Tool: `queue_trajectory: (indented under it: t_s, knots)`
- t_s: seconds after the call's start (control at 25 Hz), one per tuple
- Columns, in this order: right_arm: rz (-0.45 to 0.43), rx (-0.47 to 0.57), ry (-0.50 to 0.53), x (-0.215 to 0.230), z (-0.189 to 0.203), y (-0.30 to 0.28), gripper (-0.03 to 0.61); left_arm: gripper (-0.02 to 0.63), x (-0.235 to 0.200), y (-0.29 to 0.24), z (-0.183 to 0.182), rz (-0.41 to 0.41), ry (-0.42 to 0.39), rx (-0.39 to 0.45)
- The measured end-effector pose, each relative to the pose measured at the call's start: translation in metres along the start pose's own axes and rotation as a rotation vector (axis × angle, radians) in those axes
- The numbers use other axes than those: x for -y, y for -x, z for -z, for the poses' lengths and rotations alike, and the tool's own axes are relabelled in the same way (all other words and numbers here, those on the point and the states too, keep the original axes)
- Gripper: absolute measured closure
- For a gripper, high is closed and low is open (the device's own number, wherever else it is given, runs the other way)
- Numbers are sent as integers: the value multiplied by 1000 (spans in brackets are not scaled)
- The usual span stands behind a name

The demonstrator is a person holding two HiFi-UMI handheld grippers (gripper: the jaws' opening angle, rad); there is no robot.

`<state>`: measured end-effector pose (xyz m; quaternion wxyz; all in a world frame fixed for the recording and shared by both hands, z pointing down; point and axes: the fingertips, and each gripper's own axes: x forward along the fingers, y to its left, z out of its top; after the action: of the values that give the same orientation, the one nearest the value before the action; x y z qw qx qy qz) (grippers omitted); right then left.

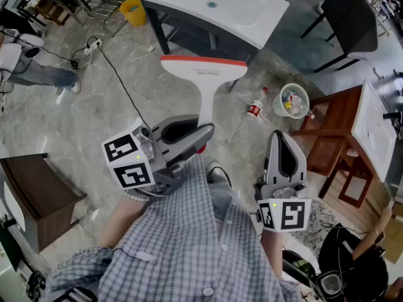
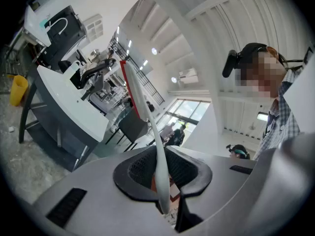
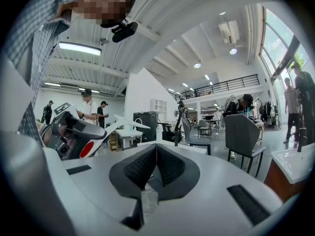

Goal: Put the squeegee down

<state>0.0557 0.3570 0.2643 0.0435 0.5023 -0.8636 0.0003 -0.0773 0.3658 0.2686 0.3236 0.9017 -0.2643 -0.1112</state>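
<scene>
"Two claws: which one has the squeegee (image 1: 204, 74)?"

"My left claw (image 1: 200, 134), clamped on the white handle. The red-edged blade sticks out at twelve o'clock, in the air over the floor (image 1: 69, 118). My right claw (image 1: 282, 140), at four o'clock from it, is pressed together on nothing."

"So which step is this?"

"Carrying, I'd say. The squeegee rests on nothing yet, so the putting down is not done."

"And next?"

"I judge the white desk (image 1: 252, 24) at twelve o'clock the likely place. I need to reach forward and lower until blade and handle lie flat. Only then do I part the jaws, or the heavy blade end may tip and drop."
</scene>
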Motion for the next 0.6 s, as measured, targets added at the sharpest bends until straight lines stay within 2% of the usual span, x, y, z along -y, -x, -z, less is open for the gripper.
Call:
queue_trajectory:
  t_s: [0.6]
  knots:
    - [30,-6,-31,-1,-1,-6,569,555,-6,2,-6,21,4,-5]
